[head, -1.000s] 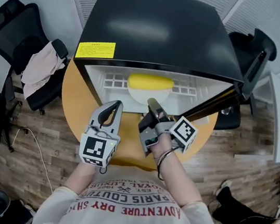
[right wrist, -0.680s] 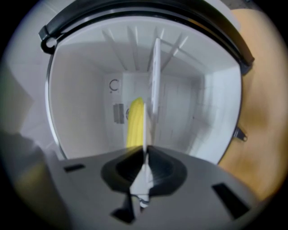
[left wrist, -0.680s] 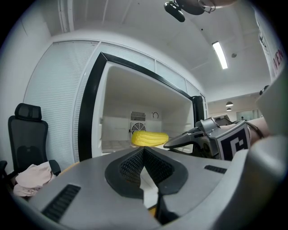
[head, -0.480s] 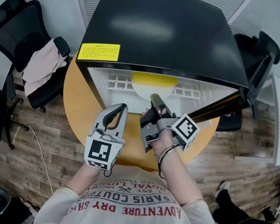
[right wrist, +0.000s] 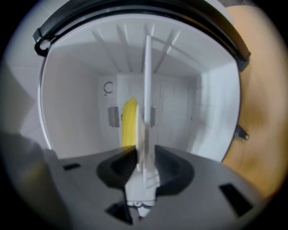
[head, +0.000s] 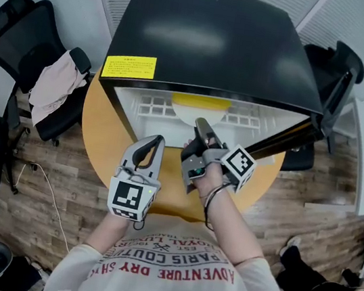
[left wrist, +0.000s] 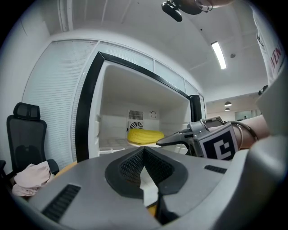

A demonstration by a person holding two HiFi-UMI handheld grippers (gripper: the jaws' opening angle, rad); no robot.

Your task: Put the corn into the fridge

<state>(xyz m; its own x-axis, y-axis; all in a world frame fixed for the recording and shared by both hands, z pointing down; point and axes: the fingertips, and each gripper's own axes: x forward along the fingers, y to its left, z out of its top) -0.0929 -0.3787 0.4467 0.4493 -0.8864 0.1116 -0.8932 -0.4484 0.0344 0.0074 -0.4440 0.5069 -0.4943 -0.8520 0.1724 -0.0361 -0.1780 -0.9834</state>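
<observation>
A yellow corn cob [head: 201, 101] lies on a white plate [head: 197, 116] inside the open black mini fridge [head: 219, 38]. My right gripper [head: 201, 129] reaches into the fridge mouth, rolled on its side. Its jaws are opening, and the plate's rim [right wrist: 146, 90] stands edge-on between them without being pressed. Behind the rim, the corn [right wrist: 129, 121] shows at the fridge's back. My left gripper [head: 149, 144] hovers over the table in front of the fridge, shut and empty. From the left gripper [left wrist: 144, 150] view, the corn [left wrist: 145, 135] and the right gripper [left wrist: 180, 138] are both visible.
The fridge stands on a round orange table [head: 99, 128], its door [head: 285, 141] swung open to the right. A black office chair with a pink cloth [head: 54, 87] stands at the left, another chair [head: 334, 70] at the right. White wire shelving lines the fridge floor.
The plate with the corn has gone deeper under the fridge's top. My right gripper's jaws have parted from the plate's rim. The left gripper has stayed put.
</observation>
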